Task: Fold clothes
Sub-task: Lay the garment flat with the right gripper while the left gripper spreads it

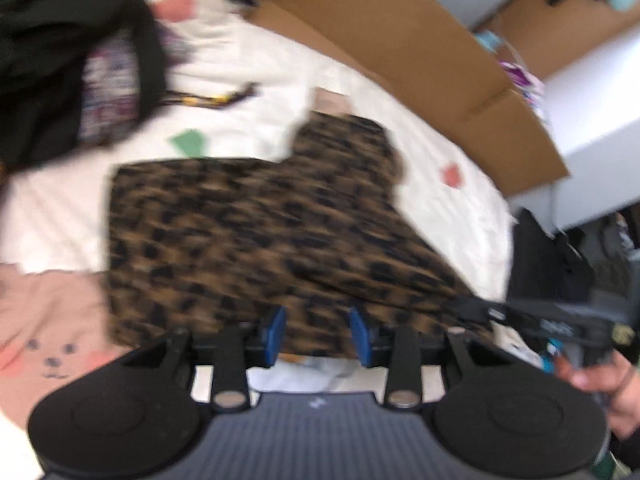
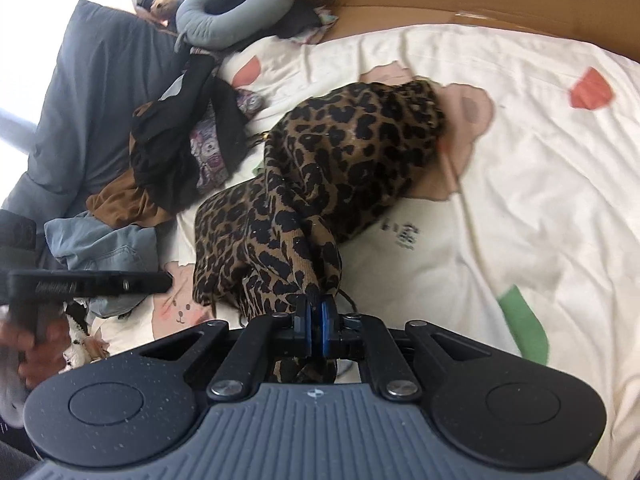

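Note:
A leopard-print garment [image 1: 248, 240] lies spread on the white bed sheet [image 1: 248, 60]; the left wrist view is blurred. My left gripper [image 1: 318, 332] hovers over its near edge, blue pads apart and not pressing on the cloth. In the right wrist view the same garment [image 2: 352, 140] is bunched and drawn up toward my right gripper [image 2: 315, 320], whose blue pads are shut on a fold of it. Some fabric hangs below the pads. A person's hand [image 2: 32, 344] holds the other tool at the left edge.
A heap of dark and patterned clothes [image 2: 188, 148] with blue denim [image 2: 104, 244] lies left of the garment. Beyond it are a grey duvet [image 2: 92, 92] and a grey neck pillow [image 2: 236, 8]. A cardboard sheet [image 1: 400, 52] borders the bed's far side.

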The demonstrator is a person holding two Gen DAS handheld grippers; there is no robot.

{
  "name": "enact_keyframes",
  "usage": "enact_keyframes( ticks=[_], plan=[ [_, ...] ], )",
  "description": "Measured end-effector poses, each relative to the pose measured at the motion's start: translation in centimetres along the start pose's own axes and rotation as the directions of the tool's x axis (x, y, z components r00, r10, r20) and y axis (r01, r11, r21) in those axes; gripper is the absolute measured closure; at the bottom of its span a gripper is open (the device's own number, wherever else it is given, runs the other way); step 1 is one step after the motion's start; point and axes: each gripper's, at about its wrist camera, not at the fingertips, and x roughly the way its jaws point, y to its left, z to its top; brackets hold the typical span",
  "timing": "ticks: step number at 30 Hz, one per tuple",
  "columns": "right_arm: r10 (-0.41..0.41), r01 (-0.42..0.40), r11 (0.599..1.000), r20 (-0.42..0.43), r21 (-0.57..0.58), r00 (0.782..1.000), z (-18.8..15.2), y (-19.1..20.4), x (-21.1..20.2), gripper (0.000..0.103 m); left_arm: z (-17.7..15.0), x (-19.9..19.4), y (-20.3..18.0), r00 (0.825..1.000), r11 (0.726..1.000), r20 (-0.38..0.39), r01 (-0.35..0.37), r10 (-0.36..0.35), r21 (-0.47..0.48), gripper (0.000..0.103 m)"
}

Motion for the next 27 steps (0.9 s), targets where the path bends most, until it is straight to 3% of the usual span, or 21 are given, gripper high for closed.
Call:
enact_keyframes(
  ticks=[4,12,16,22,27],
  plan=[
    [-0.018,0.017,0.999,0.028,0.035,0.999,-1.1,-1.4,-1.4,0.1,0.1,-0.1,2.4,0.995,0.995,0.018,-0.094,0.095,-0.044,0.05],
    [-0.064,0.053,0.99,0.079,0.132,0.995,-2.3,-4.9,-4.0,0.101,0.2,2.4,5.2,0.98,0.978,0.015,-0.196,0.198,-0.074,0.042],
    [-0.105,0.087,0.981,0.096,0.176,0.99,-3.1,-6.8,-5.2,0.101,-0.7,4.1,5.4,0.98,0.976,0.007,-0.196,0.197,-0.091,0.033],
    [-0.174,0.142,0.956,0.107,0.256,0.979,-5.2,-9.9,-6.7,0.101,-1.5,5.9,4.6,0.974,0.972,0.018,-0.223,0.225,-0.069,0.035],
    [-0.22,0.179,0.935,0.104,0.307,0.97,-7.2,-12.0,-7.5,0.102,-2.0,6.7,3.3,0.984,0.984,0.0,-0.176,0.176,-0.028,0.039]
  ],
)
